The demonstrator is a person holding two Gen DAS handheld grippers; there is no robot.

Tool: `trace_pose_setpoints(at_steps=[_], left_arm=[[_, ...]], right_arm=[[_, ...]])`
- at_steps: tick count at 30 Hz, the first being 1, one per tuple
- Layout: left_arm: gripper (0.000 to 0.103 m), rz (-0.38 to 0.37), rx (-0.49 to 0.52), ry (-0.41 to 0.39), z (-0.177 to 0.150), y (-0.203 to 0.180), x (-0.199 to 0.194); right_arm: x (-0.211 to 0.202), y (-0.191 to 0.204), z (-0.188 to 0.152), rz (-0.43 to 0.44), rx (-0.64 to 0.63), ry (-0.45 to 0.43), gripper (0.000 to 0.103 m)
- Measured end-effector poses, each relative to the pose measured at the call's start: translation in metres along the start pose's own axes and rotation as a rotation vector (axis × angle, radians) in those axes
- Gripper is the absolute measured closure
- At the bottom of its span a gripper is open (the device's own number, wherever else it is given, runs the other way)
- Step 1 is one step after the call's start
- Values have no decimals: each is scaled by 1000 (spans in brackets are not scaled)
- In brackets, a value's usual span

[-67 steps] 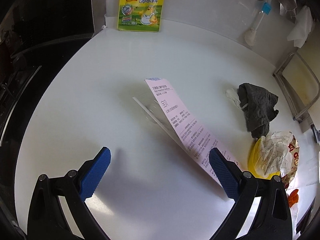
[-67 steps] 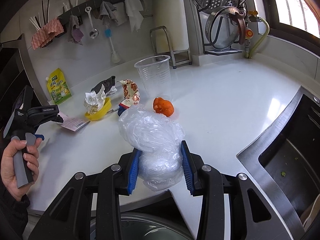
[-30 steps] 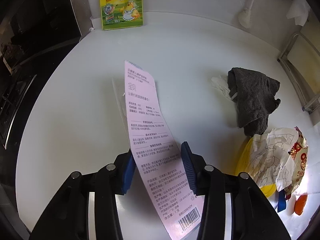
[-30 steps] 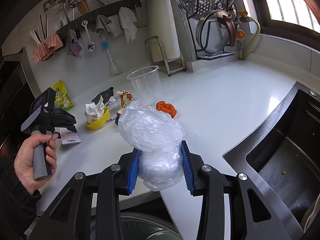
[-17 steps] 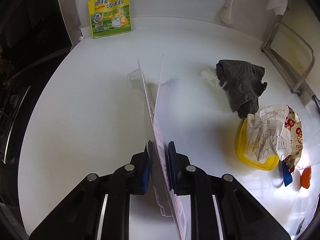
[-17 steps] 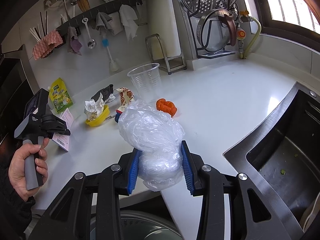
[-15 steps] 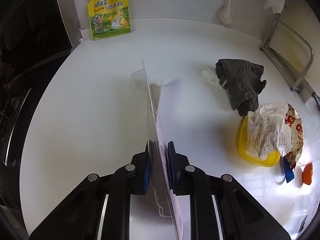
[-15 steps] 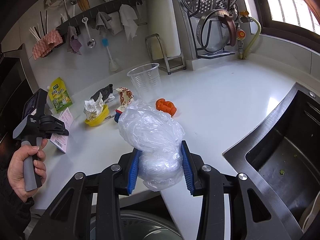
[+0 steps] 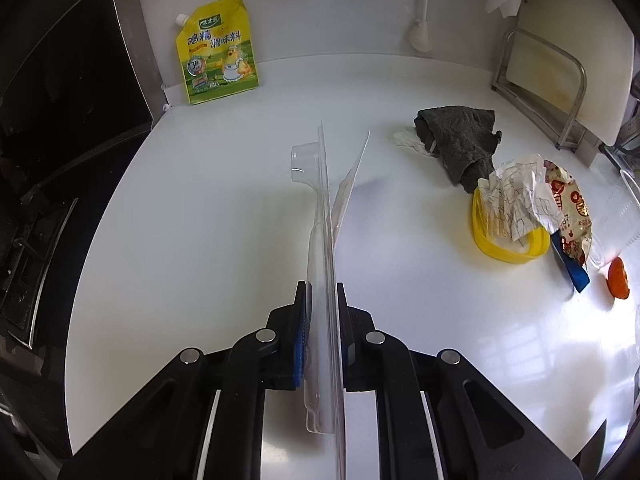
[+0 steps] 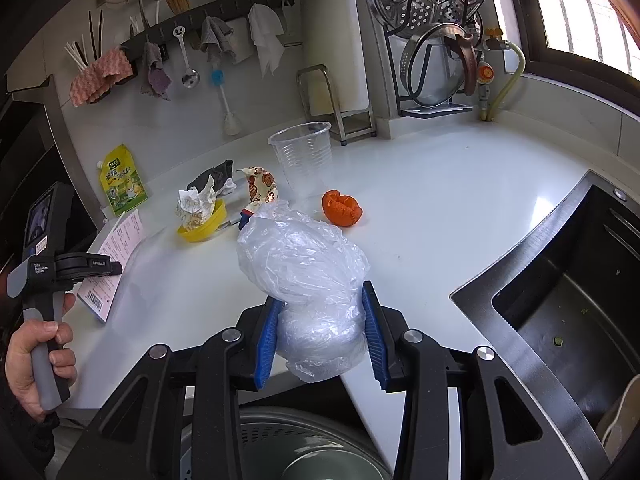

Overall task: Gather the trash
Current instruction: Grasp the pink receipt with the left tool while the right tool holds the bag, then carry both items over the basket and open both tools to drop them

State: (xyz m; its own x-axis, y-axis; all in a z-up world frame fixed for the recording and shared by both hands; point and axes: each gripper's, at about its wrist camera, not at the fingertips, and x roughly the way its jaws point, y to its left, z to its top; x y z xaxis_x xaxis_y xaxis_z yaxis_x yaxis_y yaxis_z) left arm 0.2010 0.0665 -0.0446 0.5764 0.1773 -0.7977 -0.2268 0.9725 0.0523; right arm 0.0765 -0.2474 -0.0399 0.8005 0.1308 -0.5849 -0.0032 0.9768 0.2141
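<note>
In the lower centre of the left wrist frame, the left tool [image 9: 321, 322] is pinching a flat pack [image 9: 325, 248] between its blue pads [image 9: 301, 334], clenched tight on it. The pack is standing on edge, its long axis running straight up the frame away from the tool: a clear moulded blister on the left face, a thin card on the right, the two splaying apart toward the far end. In the right wrist frame the same pack [image 10: 114, 258] is showing its pink printed side with a barcode at the near corner, at the left edge just above the bench [image 10: 420, 208], and it looks lifted, not lying flat.

In the lower centre of that frame the right tool [image 10: 320, 334] is gripping a crumpled clear bag [image 10: 304, 276], which is bulging up above the pads. Under this tool, at the bottom edge, a round metal rim is showing, possibly a bin [image 10: 280, 448]; I cannot tell for sure. If so, the right tool is the nearer one to it, and the pack would have to travel rightward across to reach it.

Farther up the bench more litter is waiting: a yellow lid [image 9: 506, 236] with wrappers [image 9: 520, 196] on it, an orange peel [image 10: 342, 208], a grey rag [image 9: 460, 142], and a clear cup [image 10: 302, 156]. A yellow pouch [image 9: 218, 66] is leaning on the back wall, upper left.
</note>
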Motion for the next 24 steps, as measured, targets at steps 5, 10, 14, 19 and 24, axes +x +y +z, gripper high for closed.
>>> trace_pose_setpoints(at_steps=[5,10,14,19,24], left_arm=[[90,-38,60,-60,-24,6,-35],[90,-98,131,-104,-56,6,-71],[90,-143,184,-146,-87,4,-99],[90,-231,234,-149,-122,-5,-126],[90,-299,270,-148,-151,-21,-147]], right_arm=[[-16,10,-9,-6,-8,0,66],[-40,20,-24,-15,-10,-2,66],[-59,24,-39,-29,-9,3,66],[-83,29,-60,-42,-12,14,66],[-105,29,-83,-39,-2,24,66]])
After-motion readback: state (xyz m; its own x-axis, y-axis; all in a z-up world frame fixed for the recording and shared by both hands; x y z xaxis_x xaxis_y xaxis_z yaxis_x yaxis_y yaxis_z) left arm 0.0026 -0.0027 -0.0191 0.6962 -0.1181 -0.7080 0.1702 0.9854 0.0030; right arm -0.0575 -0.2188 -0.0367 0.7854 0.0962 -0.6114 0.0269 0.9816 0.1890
